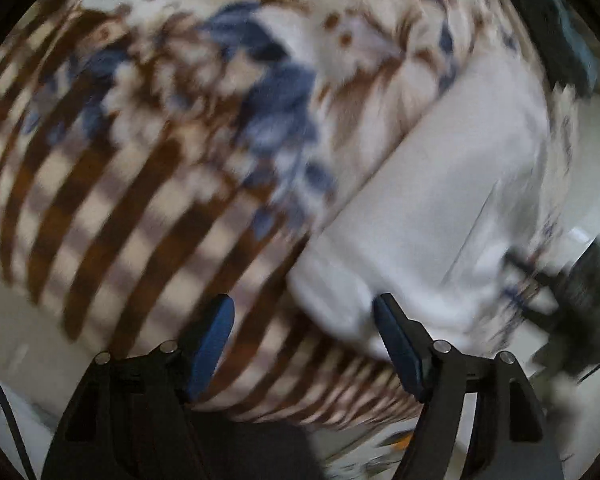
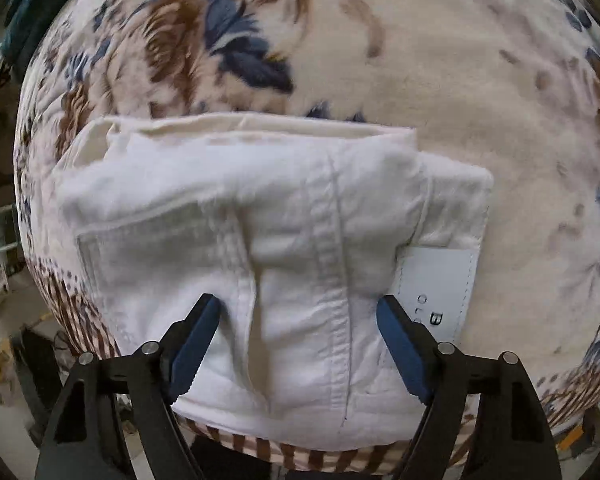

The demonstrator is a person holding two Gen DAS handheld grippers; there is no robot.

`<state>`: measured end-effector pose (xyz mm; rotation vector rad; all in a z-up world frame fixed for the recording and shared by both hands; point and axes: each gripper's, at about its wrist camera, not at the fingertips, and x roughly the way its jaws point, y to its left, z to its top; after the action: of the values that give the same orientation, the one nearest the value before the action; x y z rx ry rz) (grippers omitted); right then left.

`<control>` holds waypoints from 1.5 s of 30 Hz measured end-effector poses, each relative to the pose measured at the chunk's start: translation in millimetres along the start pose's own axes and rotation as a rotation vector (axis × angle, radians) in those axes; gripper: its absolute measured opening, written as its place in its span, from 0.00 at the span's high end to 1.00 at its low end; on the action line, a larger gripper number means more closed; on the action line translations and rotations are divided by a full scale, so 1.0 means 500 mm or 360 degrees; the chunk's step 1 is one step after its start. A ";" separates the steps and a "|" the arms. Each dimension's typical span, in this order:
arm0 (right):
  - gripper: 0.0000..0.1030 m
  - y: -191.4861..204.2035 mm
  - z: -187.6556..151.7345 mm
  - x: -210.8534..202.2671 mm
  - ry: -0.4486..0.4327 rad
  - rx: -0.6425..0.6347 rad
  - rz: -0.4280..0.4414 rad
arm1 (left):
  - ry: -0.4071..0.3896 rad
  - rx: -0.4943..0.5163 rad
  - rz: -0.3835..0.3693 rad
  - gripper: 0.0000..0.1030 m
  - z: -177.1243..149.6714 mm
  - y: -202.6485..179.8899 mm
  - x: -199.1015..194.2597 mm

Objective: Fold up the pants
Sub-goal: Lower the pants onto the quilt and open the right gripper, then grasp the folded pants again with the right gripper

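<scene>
The white cotton pants (image 2: 260, 248) are folded into a thick, rumpled bundle on a plush fleece blanket with blue-and-brown flowers and brown stripes (image 2: 440, 80), white label patch (image 2: 436, 284) poking out at one edge. Right tongs (image 2: 300, 344) hang wide apart over the raised seam; left tongs (image 1: 304, 344) are also spread, empty, beside the bundle's corner. That view's pretty blurry. Dark teal cloth (image 1: 556, 28) sits at the far edge.

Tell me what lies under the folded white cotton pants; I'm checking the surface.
The folded white cotton pants lie on a plush cream blanket with blue and brown flowers. What is beneath the blanket is covered.
</scene>
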<state>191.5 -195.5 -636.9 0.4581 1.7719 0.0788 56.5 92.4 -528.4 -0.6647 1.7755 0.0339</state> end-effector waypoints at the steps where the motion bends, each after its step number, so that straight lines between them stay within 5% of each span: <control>1: 0.20 0.003 0.007 -0.007 0.0011 -0.0027 -0.0021 | -0.0004 -0.0003 0.0011 0.30 -0.011 0.004 -0.005; 4: 0.19 0.032 0.019 -0.048 0.0003 -0.0144 -0.0091 | 0.0008 -0.0047 0.0064 0.31 -0.029 0.014 -0.014; 8: 0.13 0.143 0.040 -0.082 0.0067 -0.0366 -0.0010 | -0.0152 -0.0311 -0.0294 0.32 -0.010 0.053 -0.042; 10: 0.13 0.210 0.053 -0.078 0.0106 -0.0514 0.0040 | -0.0130 -0.0453 -0.0471 0.32 0.023 0.064 -0.021; 14: 0.16 0.348 0.056 -0.051 0.0144 -0.0863 -0.0048 | -0.0112 -0.0594 -0.0614 0.36 0.044 0.074 0.031; 16: 0.33 0.377 0.067 -0.006 0.0272 -0.0879 0.0034 | -0.0178 -0.0547 -0.0615 0.48 0.027 0.074 0.018; 18: 0.44 0.403 0.077 0.051 0.0298 -0.0945 -0.0130 | -0.0224 -0.0550 -0.0657 0.59 0.010 0.073 0.016; 20: 0.75 0.400 0.089 0.078 0.0278 -0.0983 -0.0275 | -0.0247 -0.0558 -0.0689 0.64 -0.025 0.083 0.021; 24: 0.83 0.359 0.128 0.072 0.0330 -0.0816 -0.0161 | -0.0229 -0.0557 -0.0694 0.70 -0.051 0.113 0.019; 25: 1.00 0.348 0.139 0.064 0.0292 -0.0790 -0.0213 | -0.0219 -0.0541 -0.0660 0.72 -0.049 0.112 0.028; 29: 1.00 0.300 0.179 0.035 0.0304 -0.0650 -0.0132 | -0.0203 -0.0581 -0.0657 0.72 -0.080 0.132 0.025; 33: 1.00 0.321 0.153 0.033 0.0268 -0.0859 -0.0314 | -0.0219 -0.0561 -0.0553 0.72 -0.085 0.135 0.010; 37: 0.87 0.378 0.117 0.020 0.0290 -0.0944 -0.0252 | -0.0265 -0.0862 -0.0862 0.41 -0.045 0.181 0.029; 40: 0.41 0.423 0.088 0.018 0.0372 -0.0948 -0.0038 | -0.0218 -0.0895 -0.0920 0.44 -0.001 0.173 0.069; 45: 0.39 0.449 0.072 0.096 0.0525 -0.0895 -0.0008 | -0.0252 -0.0886 -0.0966 0.64 -0.031 0.146 0.077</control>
<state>276.2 20.7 -624.3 0.0294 1.9682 0.6623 4.1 132.0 -580.5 -1.5372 1.3485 0.1655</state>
